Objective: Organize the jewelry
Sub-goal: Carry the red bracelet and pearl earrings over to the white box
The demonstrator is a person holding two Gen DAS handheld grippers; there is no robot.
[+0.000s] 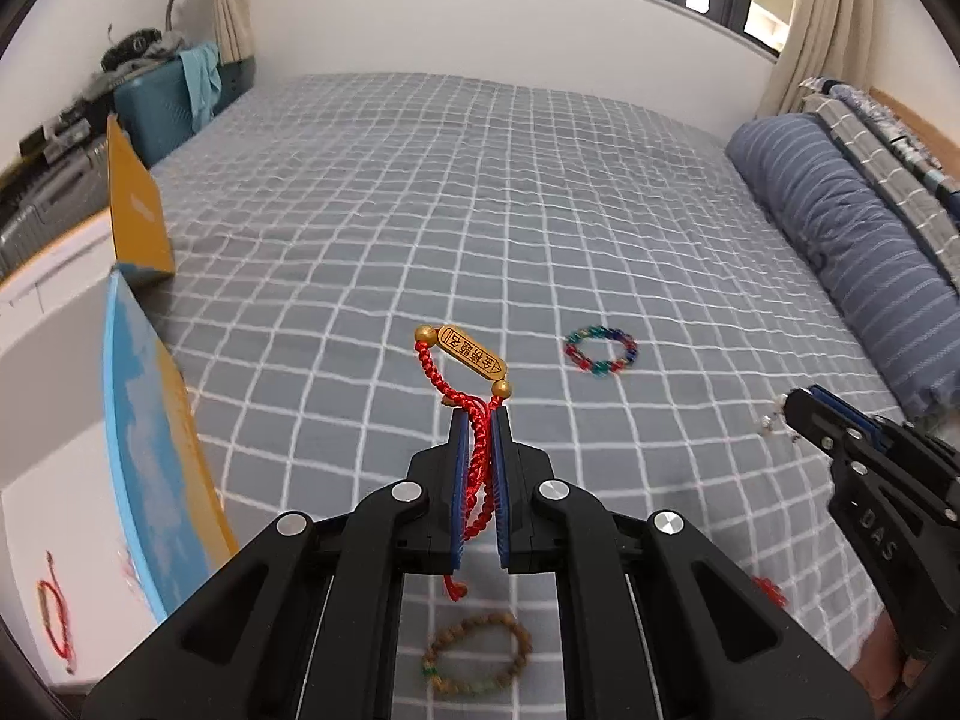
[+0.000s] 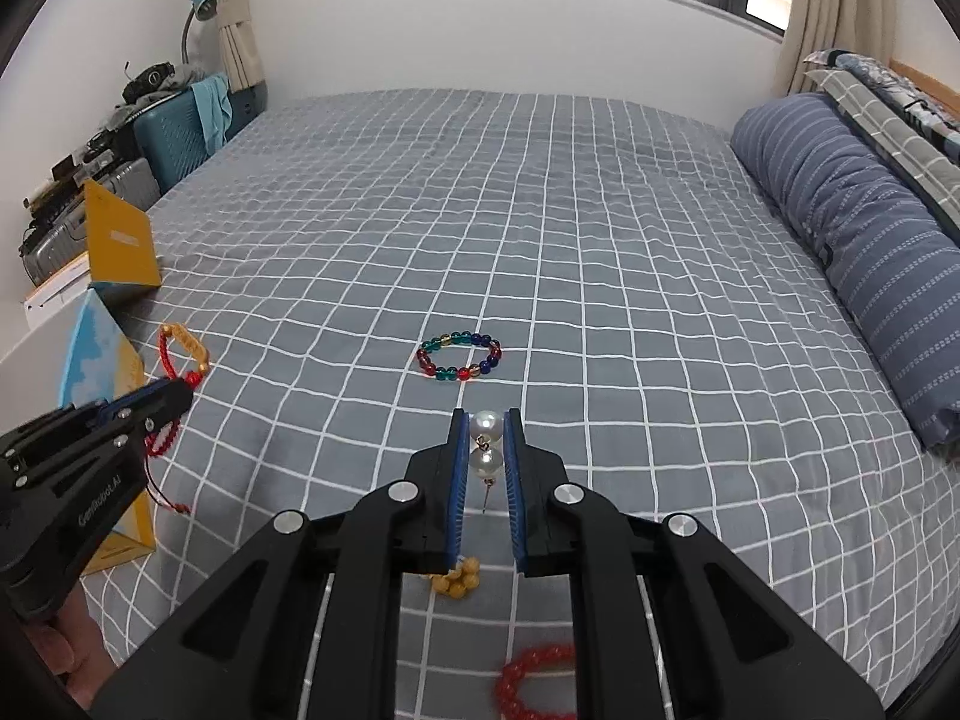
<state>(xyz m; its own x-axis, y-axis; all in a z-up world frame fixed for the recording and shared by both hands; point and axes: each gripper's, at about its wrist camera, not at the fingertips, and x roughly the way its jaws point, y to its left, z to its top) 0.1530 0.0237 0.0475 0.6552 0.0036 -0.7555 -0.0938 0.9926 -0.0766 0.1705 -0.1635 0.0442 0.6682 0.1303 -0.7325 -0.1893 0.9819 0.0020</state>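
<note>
My left gripper (image 1: 479,414) is shut on a red braided cord bracelet (image 1: 465,378) with a gold plate, held above the bed; it also shows in the right wrist view (image 2: 183,354). My right gripper (image 2: 486,417) is shut on a pair of pearl earrings (image 2: 486,444), also above the bed. A multicoloured glass bead bracelet (image 2: 461,356) lies on the sheet ahead. A wooden bead bracelet (image 1: 477,654) lies under the left gripper. A red bead bracelet (image 2: 534,684) and yellow beads (image 2: 459,582) lie under the right gripper.
An open white box (image 1: 54,420) with blue and yellow flaps stands at the left bed edge; a red cord bracelet (image 1: 54,624) lies inside. A rolled blue striped quilt (image 2: 864,252) lies along the right. Suitcases (image 2: 174,132) stand at far left.
</note>
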